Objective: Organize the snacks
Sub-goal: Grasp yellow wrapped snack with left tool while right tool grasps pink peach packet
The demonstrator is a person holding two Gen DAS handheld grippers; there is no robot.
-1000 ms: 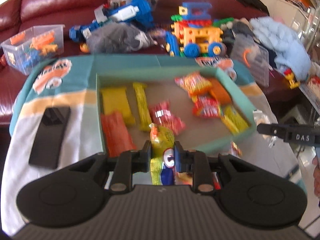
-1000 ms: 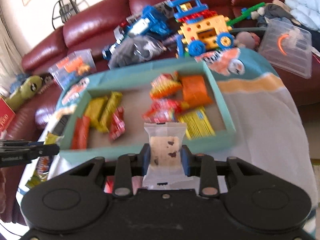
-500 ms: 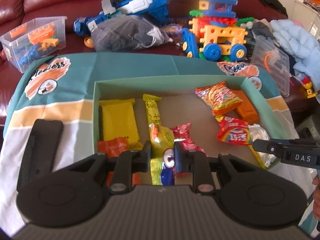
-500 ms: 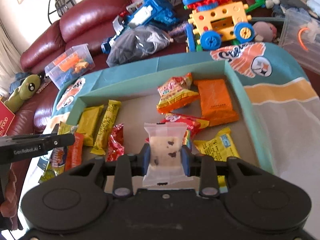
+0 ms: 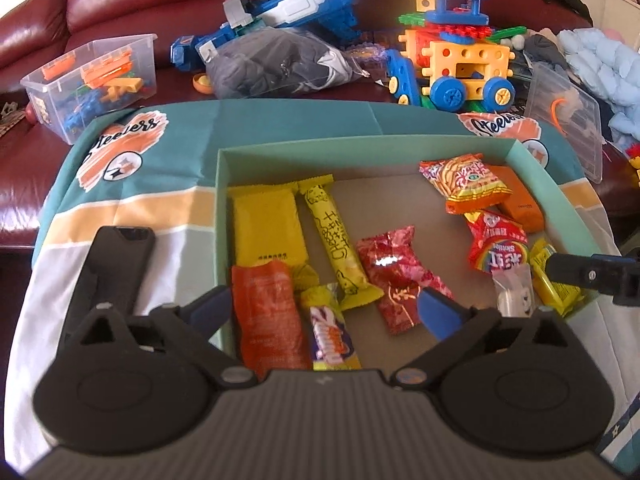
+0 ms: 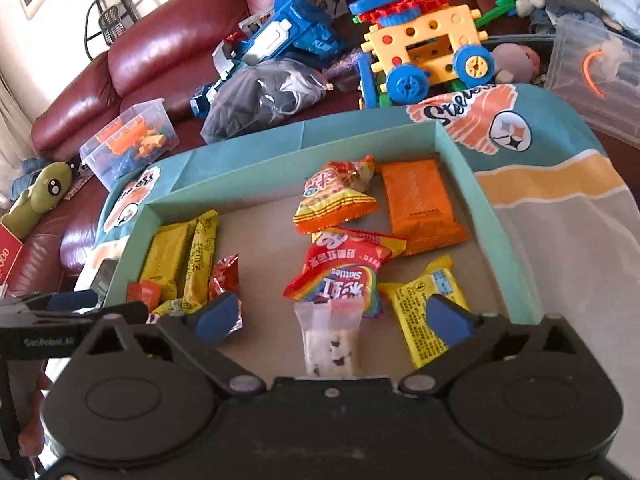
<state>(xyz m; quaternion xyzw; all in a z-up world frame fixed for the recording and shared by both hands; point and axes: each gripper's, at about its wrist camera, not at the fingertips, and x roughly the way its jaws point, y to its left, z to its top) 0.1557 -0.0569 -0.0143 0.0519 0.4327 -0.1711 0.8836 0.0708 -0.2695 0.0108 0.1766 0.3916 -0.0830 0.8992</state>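
A teal box [image 5: 360, 146] on the cloth holds several snack packs. My left gripper [image 5: 325, 310] hangs over its near left part, its jaws opening. A yellow and purple pack [image 5: 330, 332] lies loose on the box floor between them, beside an orange pack [image 5: 264, 316]. My right gripper [image 6: 333, 318] hangs over the near right part of the box [image 6: 296, 136], its jaws opening too. A clear pack with a white speckled bar [image 6: 330, 340] lies free between them, below the red Skittles bag [image 6: 340, 276]. Neither pack is pressed by the pads.
A black phone [image 5: 112, 264] lies on the cloth left of the box. On the red sofa [image 5: 140, 4] behind are a blue toy [image 5: 288, 4], a yellow toy cart [image 5: 456, 60] and clear bins [image 5: 96, 76]. The left gripper's side [image 6: 48, 340] shows at the right wrist view's left edge.
Both grippers went from shut on their packs to wide apart. The yellow and purple pack and the clear pack now lie in the box. Both views came closer over the box.
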